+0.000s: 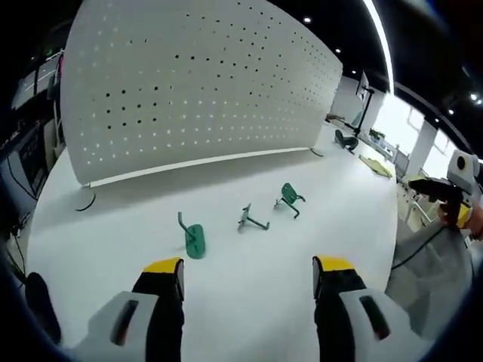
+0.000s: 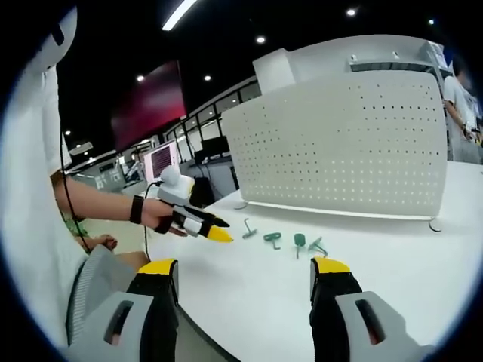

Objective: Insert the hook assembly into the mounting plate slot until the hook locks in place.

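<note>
Left gripper (image 1: 249,275): black jaws with yellow tips, spread wide apart, nothing between them, hovering above the white tabletop (image 1: 136,219). It also appears in the right gripper view (image 2: 215,230), held in a person's hand (image 2: 160,214) at the table's near edge; there its yellow-tipped jaws look closer together, angled toward the hooks.

Right gripper (image 2: 245,275): same black jaws with yellow tips, wide apart and empty, above the table edge.

Green plastic hook with oval base plate (image 1: 193,238): lying on the tabletop just ahead of the left gripper's left jaw, untouched.

Grey-green metal hook piece (image 1: 250,219): lying on the table, between the other two pieces.

Green hook with squarish base (image 1: 289,197): farthest right of the three in the left gripper view, apart from the others.

In the right gripper view the pieces show as a row: a grey hook (image 2: 248,228), a green one (image 2: 272,238) and two close together (image 2: 308,243).

White perforated metal mounting panel (image 1: 196,83): standing upright on small feet behind the hooks, well apart from them; no hook is inserted in it.
</note>
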`<action>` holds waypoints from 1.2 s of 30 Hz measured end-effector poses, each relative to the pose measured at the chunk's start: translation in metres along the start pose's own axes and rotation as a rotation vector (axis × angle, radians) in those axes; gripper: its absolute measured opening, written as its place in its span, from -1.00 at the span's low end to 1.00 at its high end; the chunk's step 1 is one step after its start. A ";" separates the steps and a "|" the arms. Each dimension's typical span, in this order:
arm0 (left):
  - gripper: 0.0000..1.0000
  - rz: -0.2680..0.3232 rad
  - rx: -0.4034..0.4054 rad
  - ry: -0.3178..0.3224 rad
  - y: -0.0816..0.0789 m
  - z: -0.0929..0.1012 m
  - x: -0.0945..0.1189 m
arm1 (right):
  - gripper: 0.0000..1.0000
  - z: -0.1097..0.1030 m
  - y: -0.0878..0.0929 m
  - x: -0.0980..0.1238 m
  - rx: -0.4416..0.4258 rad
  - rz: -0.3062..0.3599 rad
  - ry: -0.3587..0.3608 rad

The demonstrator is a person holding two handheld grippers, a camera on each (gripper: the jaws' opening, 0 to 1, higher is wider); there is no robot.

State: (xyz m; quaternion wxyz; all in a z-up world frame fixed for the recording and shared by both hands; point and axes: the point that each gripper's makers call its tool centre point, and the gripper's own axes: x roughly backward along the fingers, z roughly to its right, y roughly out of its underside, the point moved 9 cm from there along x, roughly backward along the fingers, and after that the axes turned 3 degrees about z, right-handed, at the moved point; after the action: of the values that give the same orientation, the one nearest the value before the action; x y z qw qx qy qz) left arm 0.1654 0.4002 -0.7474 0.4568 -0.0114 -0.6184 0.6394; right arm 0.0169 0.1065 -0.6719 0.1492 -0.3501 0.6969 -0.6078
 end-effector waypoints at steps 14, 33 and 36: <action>0.23 -0.081 0.053 -0.006 0.004 -0.020 -0.009 | 0.39 -0.003 0.006 -0.003 -0.012 -0.013 0.007; -0.02 -0.136 0.049 -0.024 -0.015 -0.031 -0.028 | 0.36 -0.003 0.007 -0.005 -0.026 -0.019 -0.001; -0.10 -0.140 0.076 -0.031 -0.015 -0.034 -0.030 | 0.35 -0.004 0.007 -0.006 -0.027 -0.023 -0.003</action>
State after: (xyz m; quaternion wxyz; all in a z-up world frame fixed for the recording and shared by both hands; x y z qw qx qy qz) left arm 0.2117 0.4061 -0.7597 0.4907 0.0590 -0.6001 0.6290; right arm 0.0160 0.1136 -0.6791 0.1388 -0.3610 0.7007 -0.5996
